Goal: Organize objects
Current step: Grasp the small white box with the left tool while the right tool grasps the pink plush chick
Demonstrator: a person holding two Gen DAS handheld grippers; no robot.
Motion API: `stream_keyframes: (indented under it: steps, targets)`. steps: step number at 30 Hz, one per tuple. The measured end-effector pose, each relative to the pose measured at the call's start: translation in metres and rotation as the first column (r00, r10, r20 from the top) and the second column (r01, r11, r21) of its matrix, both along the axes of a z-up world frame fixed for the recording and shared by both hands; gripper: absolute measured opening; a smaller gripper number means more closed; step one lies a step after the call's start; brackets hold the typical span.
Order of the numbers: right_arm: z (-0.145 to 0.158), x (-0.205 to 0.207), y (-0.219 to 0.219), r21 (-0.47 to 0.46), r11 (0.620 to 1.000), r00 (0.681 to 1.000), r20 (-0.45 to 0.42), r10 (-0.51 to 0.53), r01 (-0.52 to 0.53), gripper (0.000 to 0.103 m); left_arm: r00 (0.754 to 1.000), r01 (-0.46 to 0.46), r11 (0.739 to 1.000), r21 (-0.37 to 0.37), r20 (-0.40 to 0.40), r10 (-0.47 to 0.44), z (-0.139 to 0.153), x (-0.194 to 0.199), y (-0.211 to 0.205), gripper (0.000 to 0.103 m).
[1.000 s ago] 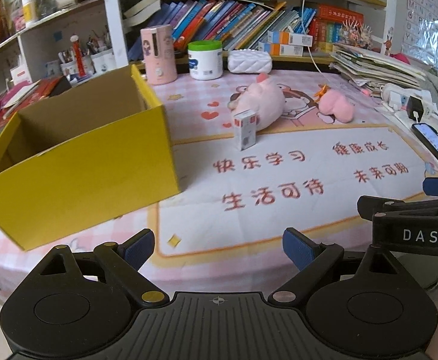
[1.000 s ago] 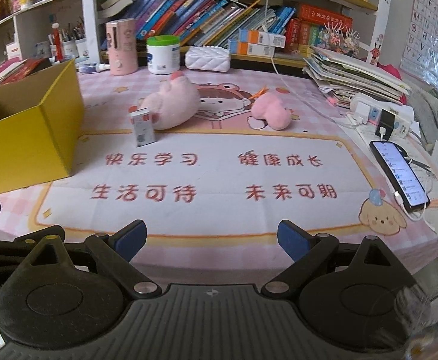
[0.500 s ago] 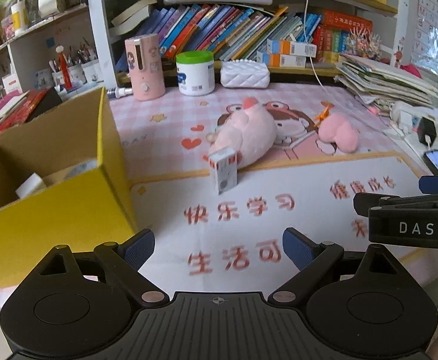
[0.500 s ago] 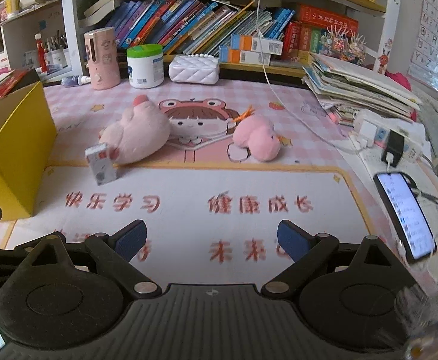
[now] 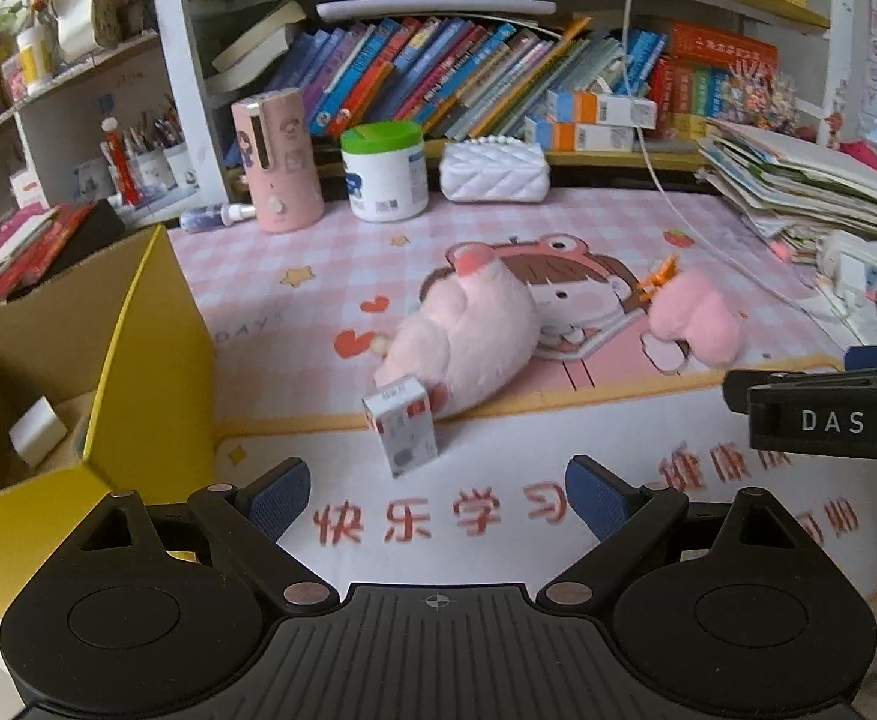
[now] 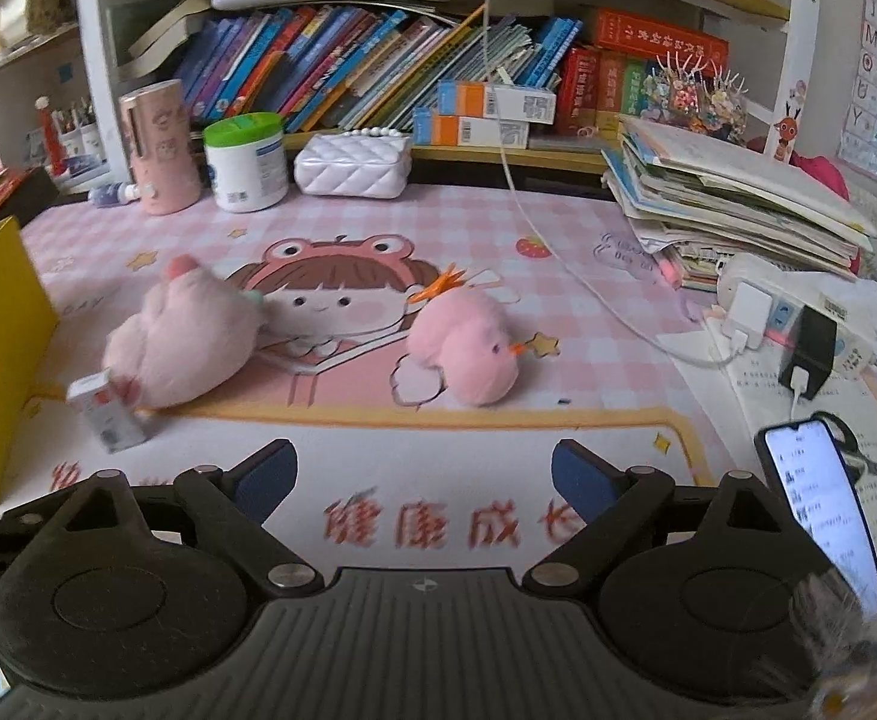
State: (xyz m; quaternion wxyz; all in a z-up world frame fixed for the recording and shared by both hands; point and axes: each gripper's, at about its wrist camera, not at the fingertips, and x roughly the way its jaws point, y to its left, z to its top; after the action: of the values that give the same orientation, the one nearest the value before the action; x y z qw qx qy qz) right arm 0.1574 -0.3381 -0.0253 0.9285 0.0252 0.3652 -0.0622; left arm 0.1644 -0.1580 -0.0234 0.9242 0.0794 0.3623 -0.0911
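Note:
A small white box (image 5: 403, 426) stands upright on the desk mat, just ahead of my open, empty left gripper (image 5: 438, 498). A large pink plush (image 5: 468, 336) lies right behind the box, touching it. A smaller pink plush (image 5: 693, 321) lies to its right. An open yellow cardboard box (image 5: 144, 354) stands at the left with a white item (image 5: 36, 431) inside. In the right wrist view my right gripper (image 6: 423, 480) is open and empty, with the small pink plush (image 6: 468, 345) ahead, and the large plush (image 6: 180, 339) and white box (image 6: 111, 411) at the left.
At the back stand a pink bottle (image 5: 276, 162), a green-lidded white tub (image 5: 385, 171) and a white quilted purse (image 5: 495, 172), below a bookshelf. At the right are a stack of papers (image 6: 732, 198), a power strip with chargers (image 6: 792, 324) and a lit phone (image 6: 822, 504).
Both grippers have moved forward over the mat toward the plush toys and the white box. The yellow box has slid to the left of both views. Jaws stay open.

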Motion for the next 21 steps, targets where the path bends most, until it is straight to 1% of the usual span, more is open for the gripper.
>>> stream_keyframes:
  steps: [5,8,9,10,14,18,20,21]
  targets:
    - [-0.005,0.019,-0.016,0.013,1.000,1.000,-0.006,0.013,-0.013,0.092,0.999,-0.029,0.999,0.015,0.015,0.029,0.000,0.020,-0.009,0.094]
    - [-0.008,0.027,-0.022,0.017,1.000,1.000,-0.007,0.024,-0.024,0.092,0.999,-0.044,0.998,0.034,0.014,0.043,-0.006,0.032,-0.014,0.093]
    - [-0.008,0.029,-0.024,0.020,0.999,1.000,-0.006,0.027,-0.027,0.092,0.998,-0.064,0.997,0.042,0.008,0.063,-0.010,0.036,-0.014,0.091]
    - [-0.009,0.031,-0.025,0.023,0.999,1.000,-0.006,0.029,-0.029,0.092,0.996,-0.084,0.996,0.043,0.005,0.084,-0.013,0.040,-0.013,0.083]
    - [-0.014,0.039,-0.030,0.032,0.999,0.999,-0.023,0.043,-0.042,0.092,0.989,-0.141,0.990,0.027,-0.038,0.142,-0.026,0.056,-0.007,0.072]
    - [-0.017,0.043,-0.031,0.023,0.998,0.997,-0.034,0.063,-0.062,0.092,0.983,-0.170,0.985,0.025,-0.074,0.171,-0.039,0.068,-0.010,0.054]
    - [-0.018,0.044,-0.031,0.014,0.997,0.997,-0.035,0.073,-0.072,0.092,0.978,-0.189,0.982,0.024,-0.086,0.190,-0.044,0.072,-0.010,0.050]
    - [-0.019,0.044,-0.032,0.011,0.997,0.996,-0.035,0.076,-0.076,0.092,0.975,-0.202,0.979,0.027,-0.088,0.203,-0.046,0.073,-0.010,0.046]
